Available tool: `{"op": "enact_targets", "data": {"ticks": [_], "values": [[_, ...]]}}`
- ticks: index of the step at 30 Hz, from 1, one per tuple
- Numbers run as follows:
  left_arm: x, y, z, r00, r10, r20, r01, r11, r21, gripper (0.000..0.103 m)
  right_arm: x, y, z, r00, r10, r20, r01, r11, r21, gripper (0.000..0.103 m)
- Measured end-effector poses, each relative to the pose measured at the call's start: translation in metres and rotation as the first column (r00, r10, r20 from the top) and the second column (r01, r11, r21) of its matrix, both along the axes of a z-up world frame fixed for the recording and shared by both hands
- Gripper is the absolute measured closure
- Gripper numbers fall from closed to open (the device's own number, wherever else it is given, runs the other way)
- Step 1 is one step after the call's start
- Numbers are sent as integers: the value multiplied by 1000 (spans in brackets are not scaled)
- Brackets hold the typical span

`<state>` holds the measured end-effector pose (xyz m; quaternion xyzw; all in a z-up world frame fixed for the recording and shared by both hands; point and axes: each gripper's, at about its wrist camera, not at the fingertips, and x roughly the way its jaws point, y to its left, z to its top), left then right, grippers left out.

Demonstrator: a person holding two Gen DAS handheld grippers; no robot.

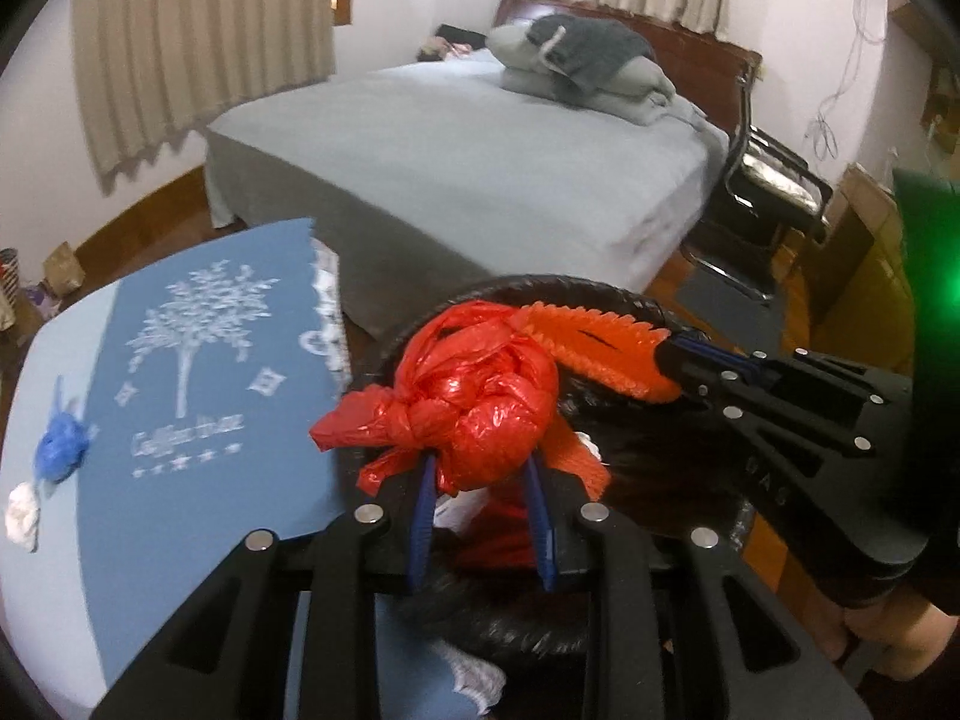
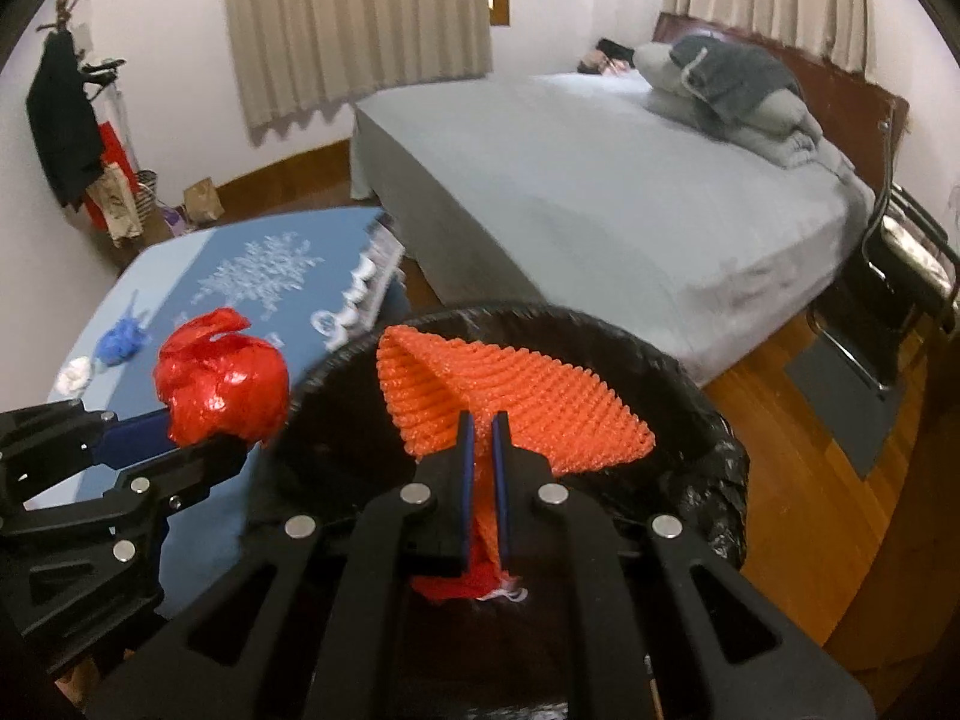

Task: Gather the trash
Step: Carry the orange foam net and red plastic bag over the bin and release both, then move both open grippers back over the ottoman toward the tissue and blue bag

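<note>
My left gripper (image 1: 480,468) is shut on a knotted red plastic bag (image 1: 474,414) and holds it over the near rim of a bin lined with a black bag (image 1: 576,288). It also shows in the right wrist view (image 2: 222,384). My right gripper (image 2: 483,426) is shut on an orange foam net sleeve (image 2: 510,396) above the bin's (image 2: 708,420) opening; this sleeve also shows in the left wrist view (image 1: 594,342). Red and white scraps lie inside the bin. A crumpled blue bag (image 1: 60,444) and a white wad (image 1: 24,516) lie on the blue tablecloth (image 1: 198,360).
A bed with a grey sheet (image 1: 468,156) and folded blankets (image 1: 576,60) stands behind the bin. A black metal chair (image 1: 768,192) stands at the right on the wood floor. Clothes hang on a rack (image 2: 66,120) at the far left.
</note>
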<state>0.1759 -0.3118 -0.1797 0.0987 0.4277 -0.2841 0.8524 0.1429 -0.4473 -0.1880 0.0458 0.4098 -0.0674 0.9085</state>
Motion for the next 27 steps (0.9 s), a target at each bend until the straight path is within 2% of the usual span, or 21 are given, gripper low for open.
{"op": "enact_targets", "data": {"ticks": [5, 7, 8, 9, 13, 15, 16, 18, 19, 20, 22, 27], "values": [[6, -26, -30, 998, -47, -48, 48, 999, 19, 75, 7, -19, -19, 999, -11, -38, 11, 1000, 18, 98], [11, -34, -46, 994, -64, -86, 67, 997, 32, 70, 13, -24, -30, 997, -3, -76, 5, 999, 38, 96], [15, -36, -53, 994, -62, -94, 66, 997, 48, 66, 16, -28, -36, 996, -5, -92, 10, 999, 51, 92], [15, -38, -58, 993, -63, -96, 69, 996, 62, 61, 16, -30, -40, 994, -5, -105, 11, 998, 62, 92], [15, -33, -76, 992, -57, -108, 68, 993, 97, 56, 9, -35, -52, 991, -21, -129, 32, 996, 88, 90], [12, -28, -79, 993, -49, -110, 60, 993, 100, 44, 4, -36, -56, 990, -29, -139, 43, 995, 95, 89], [11, -26, -80, 993, -47, -109, 58, 993, 100, 42, 2, -37, -58, 989, -31, -144, 45, 994, 95, 87], [8, -22, -80, 993, -48, -106, 59, 993, 101, 41, -3, -36, -61, 988, -40, -152, 54, 995, 88, 83], [7, -19, -80, 993, -46, -109, 57, 993, 100, 41, -5, -37, -61, 987, -45, -153, 60, 994, 92, 74], [6, -17, -79, 993, -45, -111, 56, 994, 97, 40, -8, -36, -61, 987, -52, -153, 68, 993, 96, 59], [4, -12, -77, 993, -42, -108, 53, 994, 95, 37, -13, -34, -57, 988, -63, -141, 77, 993, 91, 48], [3, 2, -68, 995, -30, -96, 38, 996, 84, 36, -30, -27, -32, 994, -72, -87, 80, 993, 91, 48]]}}
